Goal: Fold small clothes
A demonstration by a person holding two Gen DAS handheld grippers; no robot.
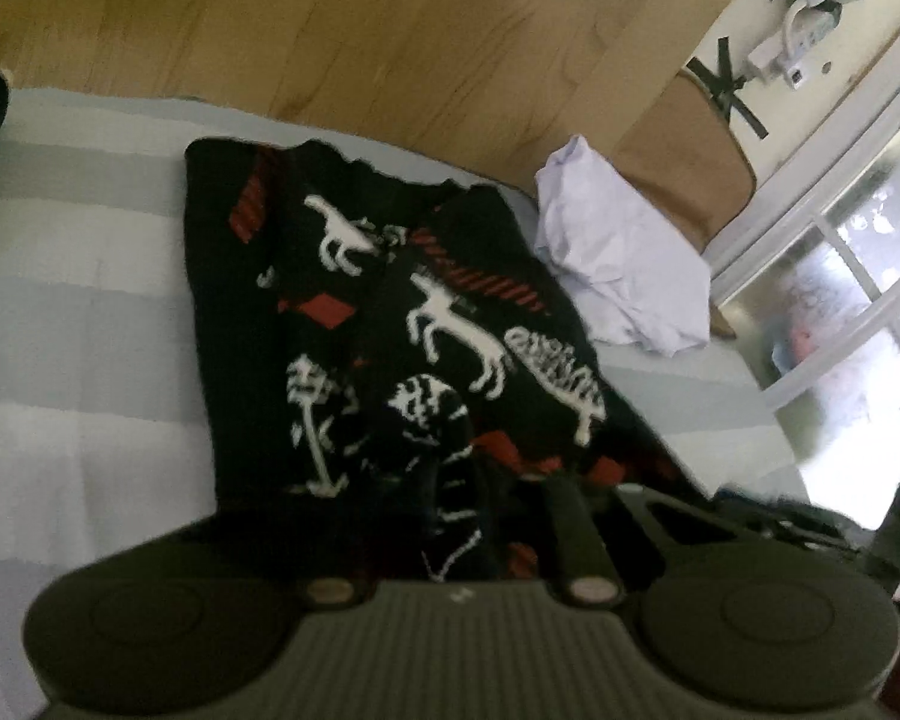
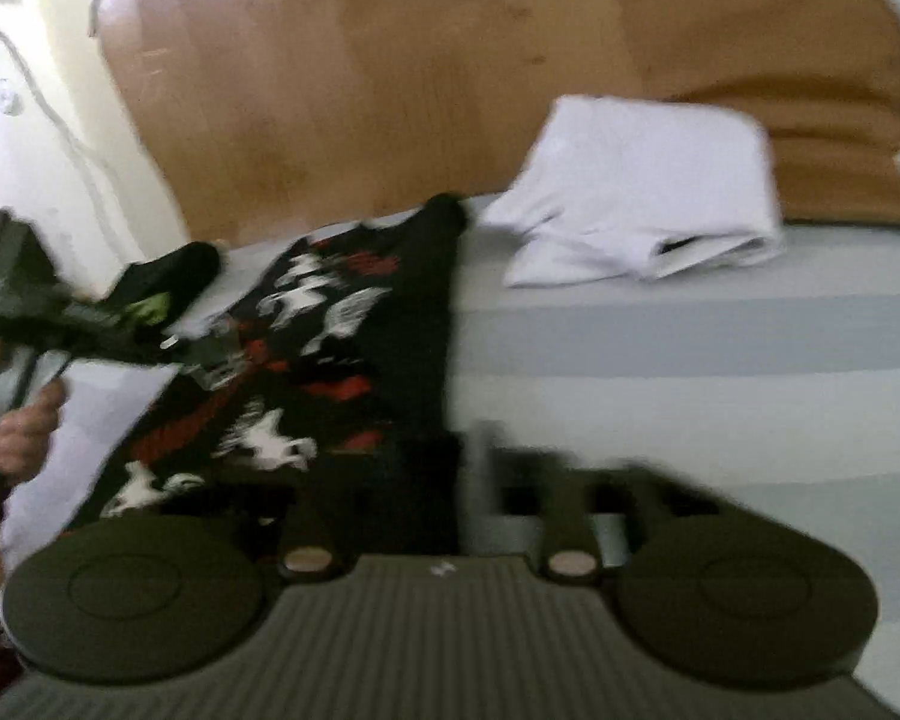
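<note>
Nearest, my left gripper (image 1: 498,516) and right gripper (image 2: 450,480), both closed on the black patterned sweater's (image 1: 390,312) near hem for folding; folded white garment (image 1: 618,264) parked upper right

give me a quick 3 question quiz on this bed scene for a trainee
1. True or false: the white garment lies on top of the black patterned sweater.
2. Which covers the bed? A) plain red blanket B) grey and white striped sheet C) bare mattress
3. Fill in: behind the bed stands a ____ headboard.

Key
1. False; it lies beside the sweater, near the tan pillow.
2. B
3. Wooden
</note>
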